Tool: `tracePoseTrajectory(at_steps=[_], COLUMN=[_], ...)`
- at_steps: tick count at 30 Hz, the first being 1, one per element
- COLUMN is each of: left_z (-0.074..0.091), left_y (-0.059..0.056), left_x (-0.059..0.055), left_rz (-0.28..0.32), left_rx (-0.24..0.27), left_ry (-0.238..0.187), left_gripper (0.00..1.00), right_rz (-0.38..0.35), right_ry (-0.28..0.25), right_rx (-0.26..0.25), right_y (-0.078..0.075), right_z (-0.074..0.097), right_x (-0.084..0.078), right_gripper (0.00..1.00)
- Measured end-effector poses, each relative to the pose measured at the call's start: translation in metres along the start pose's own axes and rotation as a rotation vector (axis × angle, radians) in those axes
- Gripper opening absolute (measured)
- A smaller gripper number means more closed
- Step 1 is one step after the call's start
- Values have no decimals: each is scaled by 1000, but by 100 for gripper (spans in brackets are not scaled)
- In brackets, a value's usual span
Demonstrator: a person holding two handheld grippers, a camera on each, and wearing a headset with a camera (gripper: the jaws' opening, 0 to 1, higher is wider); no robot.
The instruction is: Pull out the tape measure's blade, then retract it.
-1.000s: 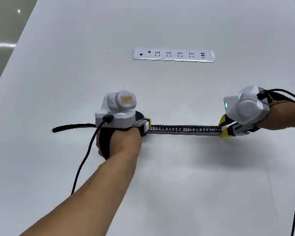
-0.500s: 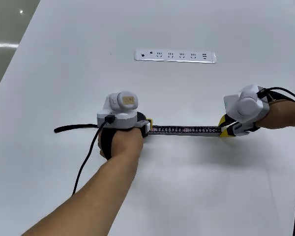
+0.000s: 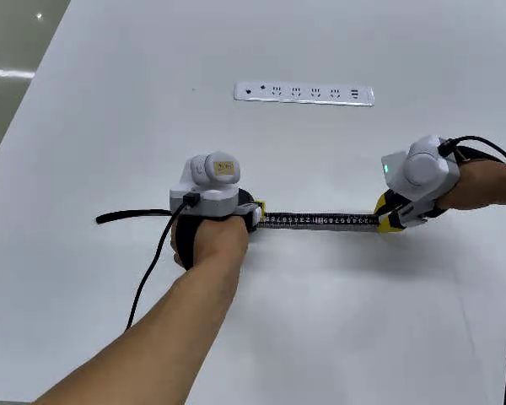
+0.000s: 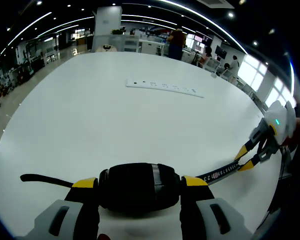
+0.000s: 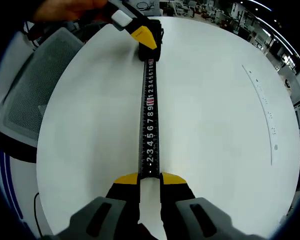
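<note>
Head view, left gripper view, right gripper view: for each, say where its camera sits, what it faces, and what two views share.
Head view: on the headset, looking down at the white workbench; both arms, left claw and right claw show.
Left gripper view: on the left claw, facing over the round black tape measure case it clamps, towards the right claw.
Right gripper view: on the right claw, facing along the black numbered blade it pinches.
Shared: all show the blade and long white power strip.

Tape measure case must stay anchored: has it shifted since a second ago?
No. In the head view the tape measure case keeps its offset from the power strip; the camera drifted.
</note>
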State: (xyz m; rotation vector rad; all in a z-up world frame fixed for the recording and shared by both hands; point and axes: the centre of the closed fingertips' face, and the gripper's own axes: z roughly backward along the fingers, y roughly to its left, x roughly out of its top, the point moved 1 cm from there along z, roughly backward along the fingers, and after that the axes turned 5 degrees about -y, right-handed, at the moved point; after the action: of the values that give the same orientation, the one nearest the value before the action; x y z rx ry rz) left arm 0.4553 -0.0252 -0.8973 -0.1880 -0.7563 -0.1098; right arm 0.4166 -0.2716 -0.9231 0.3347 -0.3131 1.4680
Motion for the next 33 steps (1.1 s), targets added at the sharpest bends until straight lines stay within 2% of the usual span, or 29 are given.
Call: tracePoseTrajectory(at_steps=[3, 9, 33], left_z=[0, 0, -2], left_y=[0, 0, 1], left_x=[0, 0, 0], left_rz=[-1, -2, 1], left_rx=[-1, -3, -1], left_ry=[0, 3, 2], left_gripper=[63, 63, 63], right_rz=[3, 3, 15], right_ry=[3, 3, 4], right_rx=[23, 35, 41], right_y=[-1, -1, -2], right_z=[-2, -4, -9], right_x=[3, 7, 21], right_gripper=[14, 14, 14])
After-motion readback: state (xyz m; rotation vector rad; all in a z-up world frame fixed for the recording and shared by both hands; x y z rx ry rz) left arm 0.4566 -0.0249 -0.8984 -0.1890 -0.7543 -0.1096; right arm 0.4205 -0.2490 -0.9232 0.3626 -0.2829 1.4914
